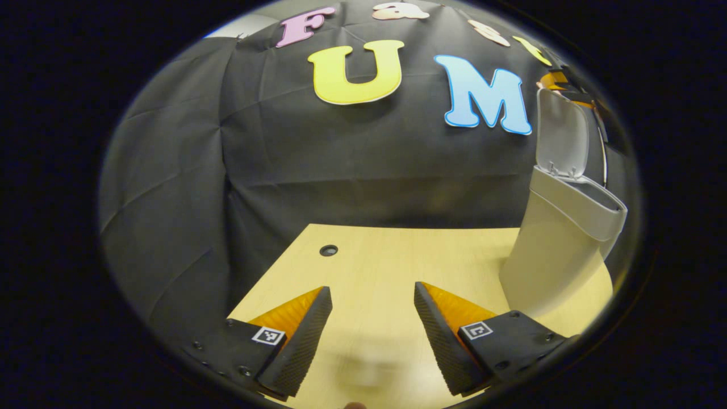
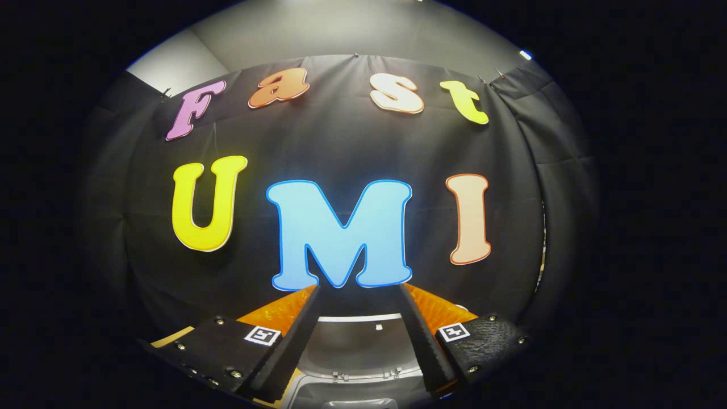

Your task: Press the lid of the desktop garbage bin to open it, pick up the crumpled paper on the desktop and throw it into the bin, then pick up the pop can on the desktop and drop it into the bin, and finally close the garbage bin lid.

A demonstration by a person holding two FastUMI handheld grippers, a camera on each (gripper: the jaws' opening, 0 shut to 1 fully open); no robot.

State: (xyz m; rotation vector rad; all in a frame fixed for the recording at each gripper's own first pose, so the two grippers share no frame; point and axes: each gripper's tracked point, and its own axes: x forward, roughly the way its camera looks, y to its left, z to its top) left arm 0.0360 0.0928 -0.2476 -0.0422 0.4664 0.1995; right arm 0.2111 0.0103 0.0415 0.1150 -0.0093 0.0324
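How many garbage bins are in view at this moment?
1. The bin stands on the desk at the right of the left gripper view, lid raised. The right gripper view looks down on that lid, between its fingers.

bare desk point(image 1: 375, 255) ahead — only the bin point(image 1: 554, 250), lid point(image 1: 561, 136) raised, blocks its right side.

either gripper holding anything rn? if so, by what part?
Nothing held. Left gripper is open over the bare table; right gripper is open above the garbage bin, lid up.
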